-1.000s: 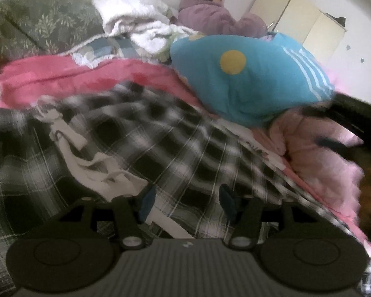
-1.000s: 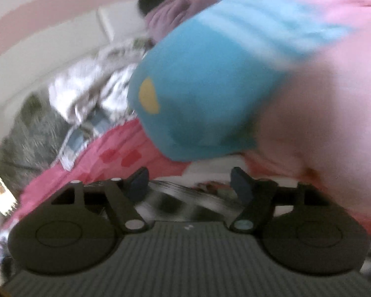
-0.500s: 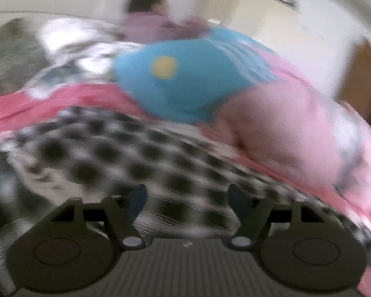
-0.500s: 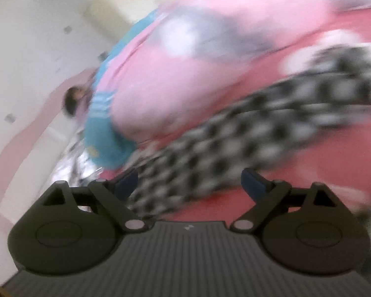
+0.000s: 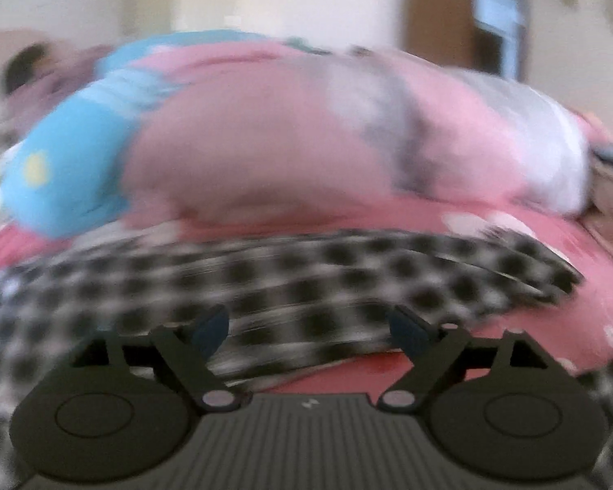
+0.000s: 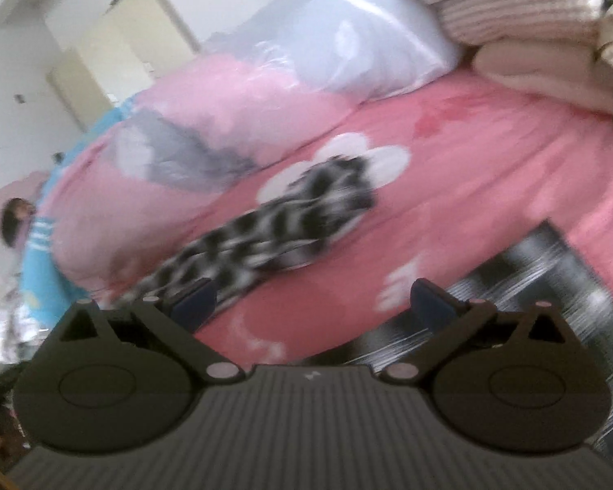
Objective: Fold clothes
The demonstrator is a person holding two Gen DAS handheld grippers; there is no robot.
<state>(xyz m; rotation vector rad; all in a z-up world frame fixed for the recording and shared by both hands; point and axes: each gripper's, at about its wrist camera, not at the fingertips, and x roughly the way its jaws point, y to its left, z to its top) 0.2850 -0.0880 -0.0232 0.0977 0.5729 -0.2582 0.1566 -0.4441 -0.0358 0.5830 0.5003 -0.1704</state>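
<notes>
Lying rumpled on the pink bedsheet (image 6: 490, 155) below the pink duvet (image 5: 274, 130), the checked garment (image 5: 306, 269) could bunch if the left gripper (image 5: 308, 326) or right gripper (image 6: 314, 298), jaws just opened wide and empty, bites several layers.

White walls (image 6: 16, 81) at eleven o'clock, cream cabinets (image 6: 114, 53) beside them; a pink flowered bedsheet (image 6: 490, 155) fills the centre; brown door (image 5: 437, 12) at one o'clock

Soft, even daylight with no hard shadows or glare fills both views, which are heavily motion-blurred throughout and bowed toward the edges by the fisheye.
</notes>
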